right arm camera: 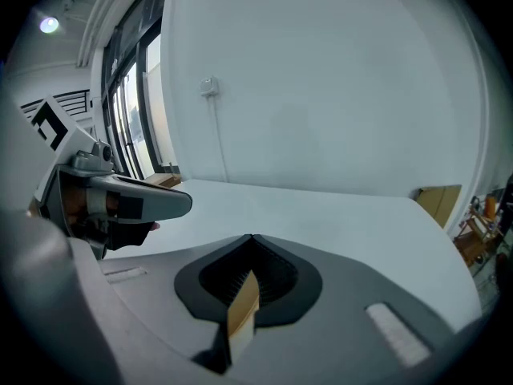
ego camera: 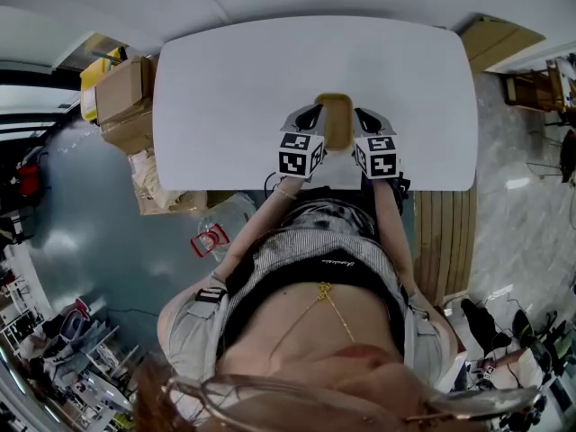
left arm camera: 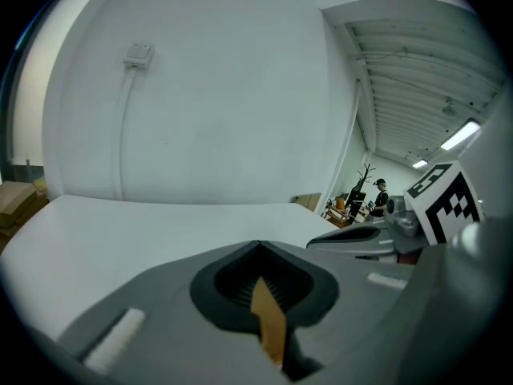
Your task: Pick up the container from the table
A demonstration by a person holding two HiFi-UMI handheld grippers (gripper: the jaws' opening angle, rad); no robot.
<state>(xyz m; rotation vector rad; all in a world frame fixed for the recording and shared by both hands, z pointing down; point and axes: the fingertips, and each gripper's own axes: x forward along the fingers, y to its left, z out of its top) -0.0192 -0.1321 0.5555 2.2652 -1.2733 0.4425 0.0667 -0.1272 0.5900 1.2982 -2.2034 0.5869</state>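
Note:
A tan shallow container (ego camera: 336, 120) sits between my two grippers over the near part of the white table (ego camera: 234, 88). My left gripper (ego camera: 309, 118) grips its left rim and my right gripper (ego camera: 364, 119) its right rim. In the left gripper view, the left gripper (left arm camera: 261, 291) is shut with a thin tan rim edge (left arm camera: 270, 321) pinched between its jaws. The right gripper view shows the right gripper (right arm camera: 250, 283) shut on the same kind of rim strip (right arm camera: 241, 311). Whether the container rests on the table or hangs just above it I cannot tell.
Cardboard boxes (ego camera: 121, 102) stand on the floor left of the table. A wooden slatted panel (ego camera: 443, 241) lies at the table's near right. A white wall with a socket and cable (left arm camera: 139, 54) rises behind the far edge. A person (left arm camera: 378, 192) stands far off.

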